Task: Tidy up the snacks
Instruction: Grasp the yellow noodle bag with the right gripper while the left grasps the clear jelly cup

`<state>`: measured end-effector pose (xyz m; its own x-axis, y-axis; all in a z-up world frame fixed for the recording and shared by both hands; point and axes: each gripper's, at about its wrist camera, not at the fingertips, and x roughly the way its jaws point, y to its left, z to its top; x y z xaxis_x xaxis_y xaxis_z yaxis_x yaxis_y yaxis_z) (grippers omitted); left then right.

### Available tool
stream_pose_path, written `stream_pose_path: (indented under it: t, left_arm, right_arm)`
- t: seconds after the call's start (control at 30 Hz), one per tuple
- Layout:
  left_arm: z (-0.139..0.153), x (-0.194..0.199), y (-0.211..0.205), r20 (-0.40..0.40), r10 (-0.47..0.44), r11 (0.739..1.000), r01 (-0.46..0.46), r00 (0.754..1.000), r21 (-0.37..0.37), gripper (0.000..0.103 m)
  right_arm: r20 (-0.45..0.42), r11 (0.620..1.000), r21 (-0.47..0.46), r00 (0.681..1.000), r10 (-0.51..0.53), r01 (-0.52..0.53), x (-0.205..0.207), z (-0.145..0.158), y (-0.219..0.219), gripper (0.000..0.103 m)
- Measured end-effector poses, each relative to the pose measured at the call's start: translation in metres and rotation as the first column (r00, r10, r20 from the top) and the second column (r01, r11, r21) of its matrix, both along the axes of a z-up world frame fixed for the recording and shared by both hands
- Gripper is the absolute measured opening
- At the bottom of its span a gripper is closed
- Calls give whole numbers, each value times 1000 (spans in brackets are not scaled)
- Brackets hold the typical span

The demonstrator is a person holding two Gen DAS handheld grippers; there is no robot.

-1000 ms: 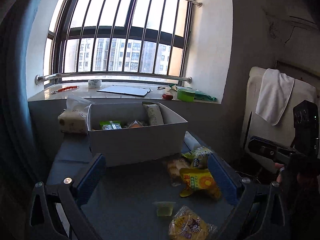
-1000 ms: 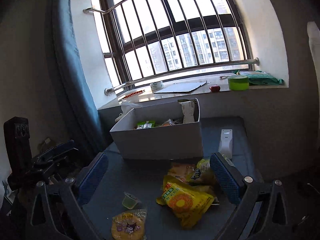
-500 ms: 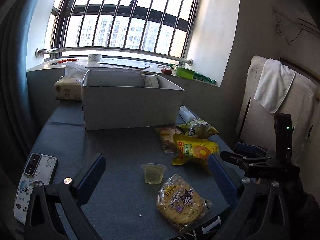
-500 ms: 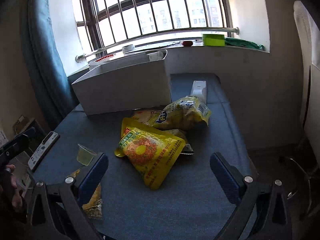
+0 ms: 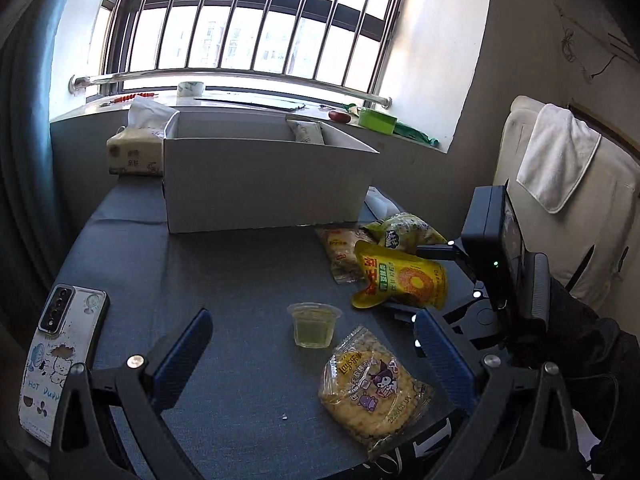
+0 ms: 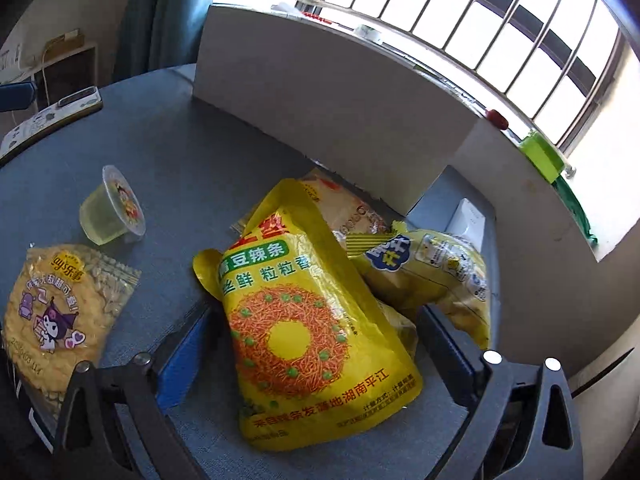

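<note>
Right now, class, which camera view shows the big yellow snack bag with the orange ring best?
The right wrist view. The yellow snack bag fills the centre there, its printed front legible, lying between the open fingers of the right hand-held gripper. The left wrist view shows the same bag small and off to the right, partly hidden by the other gripper's body.

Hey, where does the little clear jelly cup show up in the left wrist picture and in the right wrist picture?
Left wrist: the jelly cup stands low and centre on the blue table, just above the round cracker pack.
Right wrist: the jelly cup sits at mid-left, tilted by the view, above the same cracker pack.
Shared landmark: the white box behind it in both.
</note>
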<state>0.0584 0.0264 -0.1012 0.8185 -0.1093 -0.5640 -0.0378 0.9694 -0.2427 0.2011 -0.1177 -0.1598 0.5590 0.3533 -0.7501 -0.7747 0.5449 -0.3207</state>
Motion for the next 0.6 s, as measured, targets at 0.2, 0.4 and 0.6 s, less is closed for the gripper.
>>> stream_pose_path:
  t: [0.2, 0.4, 0.6]
  left_arm:
    - [-9, 8, 2, -33, 3, 1000, -3, 999, -11, 103]
    - [-25, 44, -5, -142, -25, 1000, 27, 990, 12, 103]
    - [-47, 78, -9, -251, -14, 998, 30, 968, 58, 101]
  right_arm:
    - [-64, 981, 170, 994, -84, 94, 5, 29, -26, 47]
    - [-164, 874, 442, 977, -139, 199, -17, 70, -67, 46]
    - [-165, 815, 533, 972, -165, 229, -50, 81, -78, 46]
